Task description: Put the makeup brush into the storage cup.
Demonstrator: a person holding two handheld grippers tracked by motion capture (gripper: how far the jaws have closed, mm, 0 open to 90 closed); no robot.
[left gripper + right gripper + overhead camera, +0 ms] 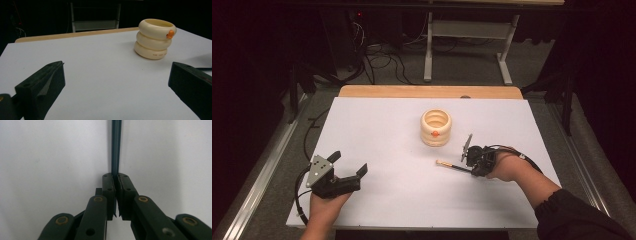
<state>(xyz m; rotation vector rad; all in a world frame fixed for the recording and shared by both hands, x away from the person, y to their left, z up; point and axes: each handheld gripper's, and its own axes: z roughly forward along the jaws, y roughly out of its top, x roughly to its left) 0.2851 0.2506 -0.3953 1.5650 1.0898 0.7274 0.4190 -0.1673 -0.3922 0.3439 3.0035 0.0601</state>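
We have the right gripper (473, 161) clamped on one end of a thin dark pencil-like stick with a pale, orange-banded tip (451, 165), which lies low over the white worktop (387, 130) and points left, just in front of the cream ribbed ring-stack cup with a small orange knob (436, 127). In the right gripper view the stick (116, 145) runs straight out from between the shut pads, so our hold looks centred. The left gripper (348, 172) rests well apart at the near left, jaws wide with nothing between them. If the cup is where the stick goes, we judge we should lift first, tip the free end down only once above the cup's mouth, and keep the squeeze firm so the thin shaft does not swivel. The left gripper can steady the cup if it threatens to tip.
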